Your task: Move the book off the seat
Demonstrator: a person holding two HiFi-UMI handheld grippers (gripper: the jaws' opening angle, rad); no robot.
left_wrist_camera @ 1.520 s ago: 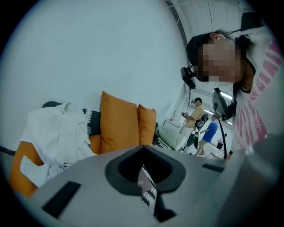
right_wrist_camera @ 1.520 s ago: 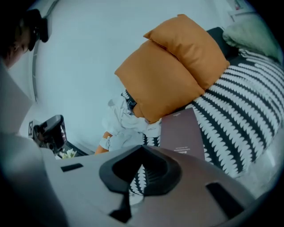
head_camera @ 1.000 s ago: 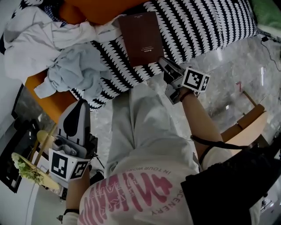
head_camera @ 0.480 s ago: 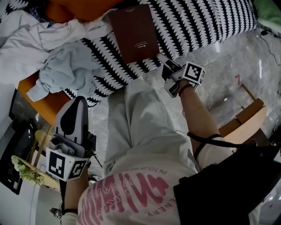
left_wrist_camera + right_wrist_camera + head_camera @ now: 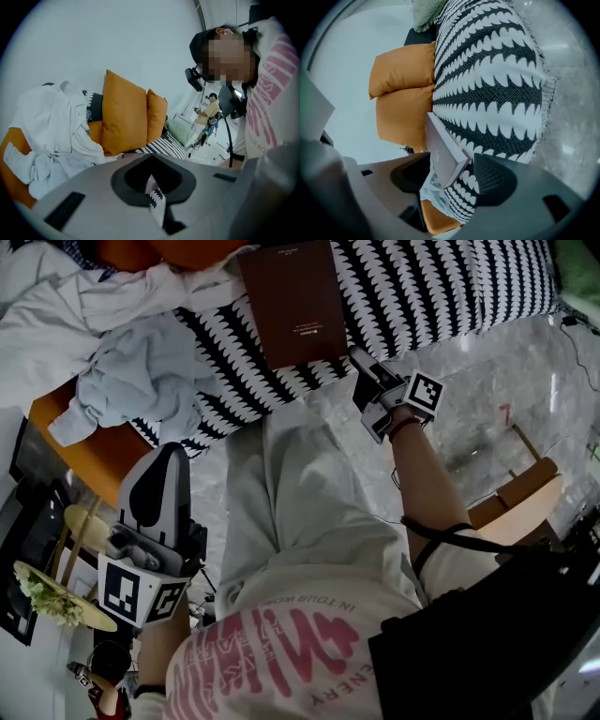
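As it lies flat, book [image 5: 292, 301], long axis front-to-back (slightly skewed)

A thin, rectangular book [image 5: 292, 301] with a plain dark reddish-brown hard cover lies flat and closed on the seat [image 5: 94, 451]. A small line of pale print sits low on its cover. The seat is orange and is draped with a black-and-white throw [image 5: 441, 287] patterned in rows of tooth shapes. The book rests on this throw, its short near edge just inside the seat's front edge and its long sides running back toward the orange cushions. From low at the front edge, the book [image 5: 443, 152] shows edge-on, one near corner foremost.
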